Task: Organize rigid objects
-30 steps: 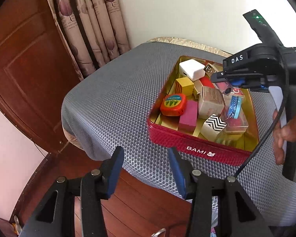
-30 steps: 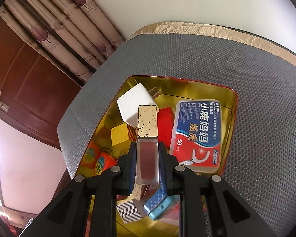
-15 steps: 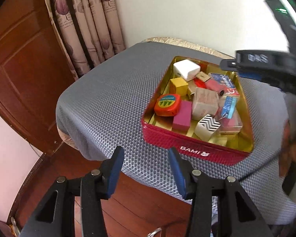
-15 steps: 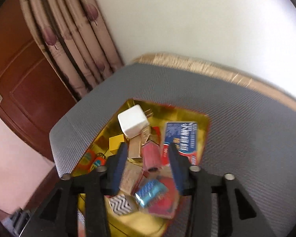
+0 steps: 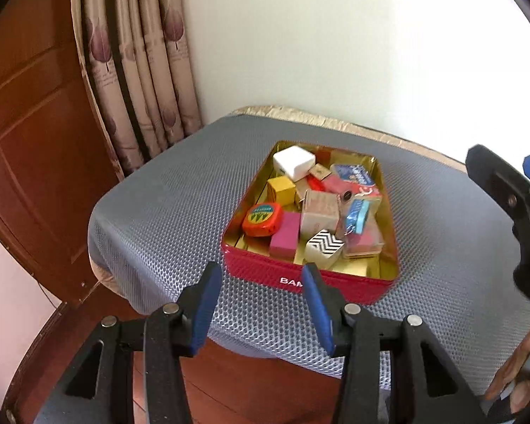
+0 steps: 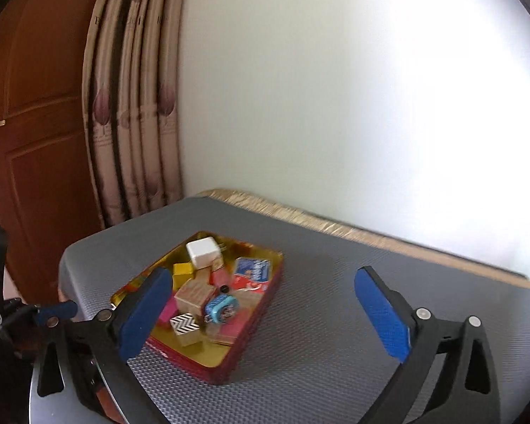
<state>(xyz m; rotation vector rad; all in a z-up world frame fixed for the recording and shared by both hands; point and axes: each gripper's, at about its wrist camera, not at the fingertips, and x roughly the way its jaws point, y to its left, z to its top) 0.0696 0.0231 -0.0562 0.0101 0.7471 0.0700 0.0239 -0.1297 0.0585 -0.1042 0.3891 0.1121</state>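
A red tin (image 5: 314, 279) with a gold inside stands on the grey mesh mat (image 5: 166, 219). It holds several small things: a white charger cube (image 5: 293, 162), a yellow block (image 5: 281, 189), an orange tape measure (image 5: 263, 219), a magenta block (image 5: 284, 238), a zigzag box (image 5: 323, 247) and a pink lip gloss tube (image 5: 335, 185). My left gripper (image 5: 261, 304) is open and empty, just in front of the tin. My right gripper (image 6: 265, 314) is wide open and empty, pulled back above the tin (image 6: 251, 349).
The mat covers a table with a gold-fringed back edge (image 6: 371, 233) against a white wall. Curtains (image 5: 141, 70) and a wooden door (image 5: 28, 134) stand to the left. The table's front-left edge drops to a wooden floor (image 5: 236, 388).
My right gripper let go of the lip gloss tube into the tin, opened wide and drew back and up. My left gripper stayed open and moved back a little.
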